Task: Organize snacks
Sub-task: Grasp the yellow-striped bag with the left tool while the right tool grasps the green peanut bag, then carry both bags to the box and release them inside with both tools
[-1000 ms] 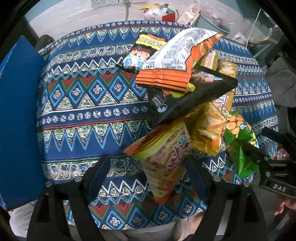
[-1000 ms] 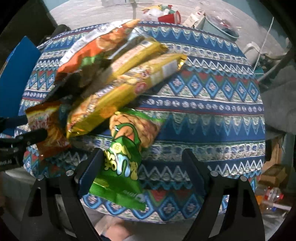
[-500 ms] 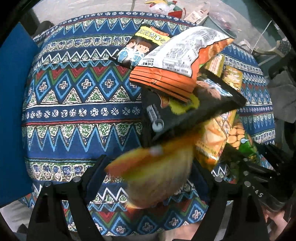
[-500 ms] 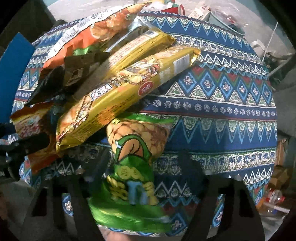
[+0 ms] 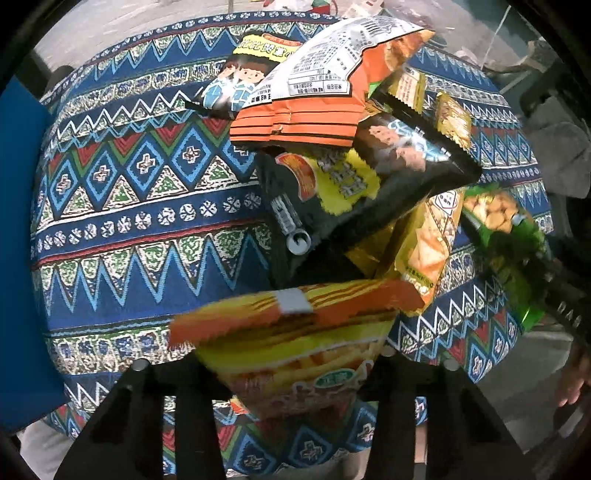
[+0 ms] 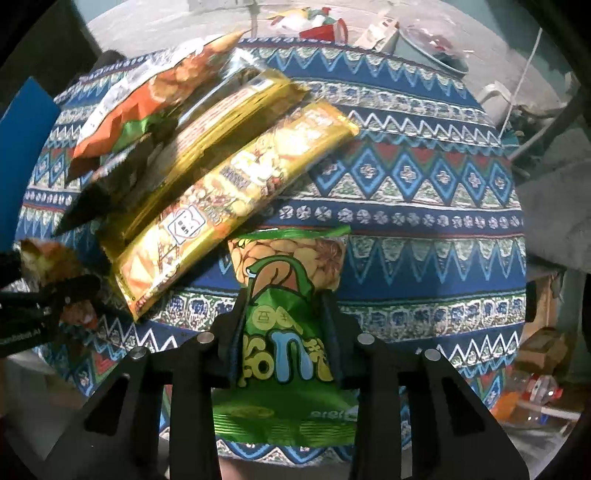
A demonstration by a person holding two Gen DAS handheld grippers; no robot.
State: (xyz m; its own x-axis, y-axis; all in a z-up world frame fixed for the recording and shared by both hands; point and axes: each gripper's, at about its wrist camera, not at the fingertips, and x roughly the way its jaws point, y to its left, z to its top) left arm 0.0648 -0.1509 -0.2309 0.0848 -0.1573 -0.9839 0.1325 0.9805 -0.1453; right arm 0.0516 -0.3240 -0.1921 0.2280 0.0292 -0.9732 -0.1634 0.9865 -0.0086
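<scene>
A pile of snack bags lies on a round table with a blue patterned cloth (image 5: 129,206). My left gripper (image 5: 291,373) is shut on an orange-yellow snack bag (image 5: 295,343) at the near edge of the pile. My right gripper (image 6: 282,332) is shut on a green peanut bag (image 6: 284,332), which also shows at the right in the left wrist view (image 5: 506,236). In the pile are a black bag (image 5: 369,184), an orange-white bag (image 5: 332,85), a cartoon bag (image 5: 243,77) and long gold packs (image 6: 236,199).
A blue panel (image 5: 18,258) stands at the table's left side. Clutter, a red cup (image 6: 325,31) and a basin (image 6: 432,48) lie on the floor beyond the table. The cloth's right half (image 6: 424,192) carries no bags.
Both grippers have closed: the left on the orange-yellow bag, the right on the green peanut bag. Both cameras have moved in closer to the pile, and the orange-yellow bag has turned.
</scene>
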